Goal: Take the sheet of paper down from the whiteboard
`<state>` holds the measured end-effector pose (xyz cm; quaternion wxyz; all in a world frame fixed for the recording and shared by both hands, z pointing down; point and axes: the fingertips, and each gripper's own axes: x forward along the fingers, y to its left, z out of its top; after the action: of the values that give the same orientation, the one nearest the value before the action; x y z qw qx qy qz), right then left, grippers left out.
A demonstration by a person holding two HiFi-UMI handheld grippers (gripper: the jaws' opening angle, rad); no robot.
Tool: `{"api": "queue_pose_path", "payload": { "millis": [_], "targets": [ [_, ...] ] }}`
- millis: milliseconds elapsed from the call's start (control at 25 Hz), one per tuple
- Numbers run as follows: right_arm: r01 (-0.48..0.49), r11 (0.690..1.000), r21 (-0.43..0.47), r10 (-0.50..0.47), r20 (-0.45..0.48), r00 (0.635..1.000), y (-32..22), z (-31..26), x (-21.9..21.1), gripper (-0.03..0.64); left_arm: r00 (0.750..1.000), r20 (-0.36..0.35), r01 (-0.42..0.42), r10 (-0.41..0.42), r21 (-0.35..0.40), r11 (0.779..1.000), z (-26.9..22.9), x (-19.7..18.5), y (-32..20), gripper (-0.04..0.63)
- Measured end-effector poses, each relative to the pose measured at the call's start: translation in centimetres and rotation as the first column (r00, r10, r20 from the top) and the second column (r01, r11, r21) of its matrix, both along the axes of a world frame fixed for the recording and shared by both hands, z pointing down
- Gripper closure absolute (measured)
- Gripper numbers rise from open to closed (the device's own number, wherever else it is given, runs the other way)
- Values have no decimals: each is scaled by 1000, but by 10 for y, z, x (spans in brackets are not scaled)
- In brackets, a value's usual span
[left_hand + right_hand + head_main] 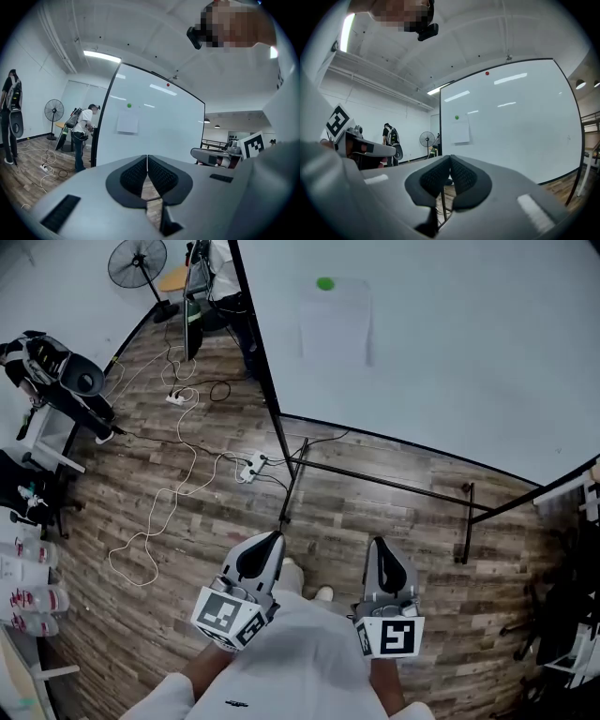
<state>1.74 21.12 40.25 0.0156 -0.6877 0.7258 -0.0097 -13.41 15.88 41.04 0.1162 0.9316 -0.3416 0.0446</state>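
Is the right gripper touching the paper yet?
Apart. The head view shows a wide stretch of floor between the right gripper and the paper.

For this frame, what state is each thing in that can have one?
sheet of paper: hanging flat on the whiteboard, not yet taken down
green magnet: on the sheet's top edge
left gripper: shut, empty, away from the board
right gripper: shut, empty, away from the board

Bright ceiling strip lights (102, 56), fisheye-warped edges, faint whiteboard (154, 126) glare.
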Motion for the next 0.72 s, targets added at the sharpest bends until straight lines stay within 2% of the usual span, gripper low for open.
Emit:
{"api": "queue_pose_path", "payload": {
  "millis": [80, 160, 440, 720],
  "targets": [
    [17, 1000, 3, -17, 4, 1000, -8, -2, 2, 606, 1000, -14, -4, 4, 11, 1000, -3, 7, -7, 588],
    [27, 1000, 5, -27, 0, 1000, -18, -5, 6, 543, 1000, -29, -7, 8, 19, 1000, -6, 15, -15, 588],
    [26, 1000, 12, -26, -46, 999, -77, -13, 20, 540, 998, -62, -12, 14, 27, 1000, -9, 35, -73, 586],
    [-6, 1000, -3, 6, -80, 997, -167, -24, 41, 532, 995, -86, -42, 45, 45, 998, -21, 59, -166, 546]
  ]
}}
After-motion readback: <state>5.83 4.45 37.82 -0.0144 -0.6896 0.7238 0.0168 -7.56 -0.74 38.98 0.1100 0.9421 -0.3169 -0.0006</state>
